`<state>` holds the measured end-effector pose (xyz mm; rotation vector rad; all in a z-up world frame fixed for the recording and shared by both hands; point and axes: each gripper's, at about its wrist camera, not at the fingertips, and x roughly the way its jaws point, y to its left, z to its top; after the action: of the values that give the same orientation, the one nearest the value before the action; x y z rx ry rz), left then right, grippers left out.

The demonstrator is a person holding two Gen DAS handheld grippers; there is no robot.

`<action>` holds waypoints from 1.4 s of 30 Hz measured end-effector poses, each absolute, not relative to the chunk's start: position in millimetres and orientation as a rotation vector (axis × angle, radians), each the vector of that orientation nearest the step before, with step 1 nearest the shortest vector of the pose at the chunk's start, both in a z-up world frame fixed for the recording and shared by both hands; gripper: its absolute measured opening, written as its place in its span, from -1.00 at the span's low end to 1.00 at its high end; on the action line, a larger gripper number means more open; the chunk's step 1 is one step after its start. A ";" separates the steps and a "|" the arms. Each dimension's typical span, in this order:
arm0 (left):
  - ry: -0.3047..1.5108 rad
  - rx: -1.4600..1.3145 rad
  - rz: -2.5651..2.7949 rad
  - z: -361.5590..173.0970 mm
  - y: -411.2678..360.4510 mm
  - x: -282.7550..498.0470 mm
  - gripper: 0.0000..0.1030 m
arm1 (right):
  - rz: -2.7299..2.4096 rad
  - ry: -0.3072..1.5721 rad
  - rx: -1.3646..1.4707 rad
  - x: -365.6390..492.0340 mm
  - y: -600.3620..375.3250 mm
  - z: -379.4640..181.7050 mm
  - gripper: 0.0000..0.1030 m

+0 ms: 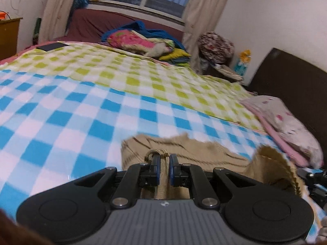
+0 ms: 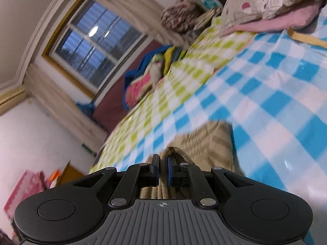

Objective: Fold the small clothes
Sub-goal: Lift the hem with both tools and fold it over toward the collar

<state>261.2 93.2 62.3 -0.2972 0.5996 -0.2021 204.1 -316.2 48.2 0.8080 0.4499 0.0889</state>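
Observation:
A small beige knitted sweater with thin dark stripes lies on the blue-and-white checked bedspread. My left gripper is shut on a ribbed edge of it, and the fabric bulges up between the blue pads. At the right, another part of the sweater curls up off the bed. In the right wrist view my right gripper is shut on another ribbed edge of the same sweater, which trails ahead over the checked bedspread. That view is rolled far to one side.
A green-and-white checked cover spreads beyond the blue one. A pile of bright bedding sits at the far side under the window. A pink and grey pillow lies at the right by the dark headboard. A wooden cabinet stands far left.

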 end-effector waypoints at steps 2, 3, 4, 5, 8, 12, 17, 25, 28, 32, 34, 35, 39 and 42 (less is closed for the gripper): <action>0.607 -0.289 -0.181 54.1 91.0 282.1 -0.69 | 0.046 0.451 0.815 229.1 -320.3 41.2 -0.85; 0.613 -0.286 -0.170 49.0 89.1 292.7 -0.69 | 0.027 0.457 0.814 239.1 -321.7 36.6 -0.85; 0.620 -0.282 -0.160 43.6 87.8 300.5 -0.69 | 0.008 0.469 0.818 251.2 -322.8 30.8 -0.85; 0.633 -0.280 -0.148 37.2 87.1 308.9 -0.69 | -0.007 0.482 0.826 260.0 -323.9 24.5 -0.85; 0.686 -0.312 -0.119 17.6 91.3 324.1 -0.69 | -0.032 0.529 0.849 278.7 -324.5 7.2 -0.84; 0.723 -0.358 -0.077 3.1 99.8 332.3 -0.59 | -0.049 0.566 0.826 289.2 -320.8 -3.3 -0.74; 0.663 -0.346 -0.007 12.0 104.8 331.0 -0.13 | -0.056 0.560 0.833 295.9 -319.0 -5.1 -0.64; 0.594 -0.160 -0.061 24.5 81.0 313.8 -0.04 | -0.046 0.530 0.702 288.3 -310.7 4.7 -0.59; 0.601 -0.007 -0.077 19.8 60.3 319.7 0.14 | -0.073 0.537 0.611 287.3 -306.8 5.0 -0.53; 0.601 0.133 -0.034 7.3 44.6 331.8 0.20 | -0.108 0.557 0.486 291.1 -300.0 2.4 -0.52; 0.625 0.159 -0.058 2.1 41.2 336.4 0.21 | -0.103 0.575 0.435 294.1 -295.9 0.5 -0.50; 0.637 0.188 -0.064 -1.1 37.6 338.5 0.21 | -0.100 0.587 0.409 296.0 -293.4 -0.6 -0.48; 0.675 0.267 -0.079 -9.6 28.9 341.5 0.08 | -0.105 0.622 0.360 301.7 -289.8 -5.9 -0.47; 0.690 0.206 -0.073 -5.6 36.1 342.9 -0.27 | -0.120 0.627 0.367 301.2 -293.7 -6.0 -0.67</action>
<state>342.9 36.1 -5.6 0.2064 0.6900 -0.0731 301.2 -293.7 -6.0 0.3673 0.6272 -0.1198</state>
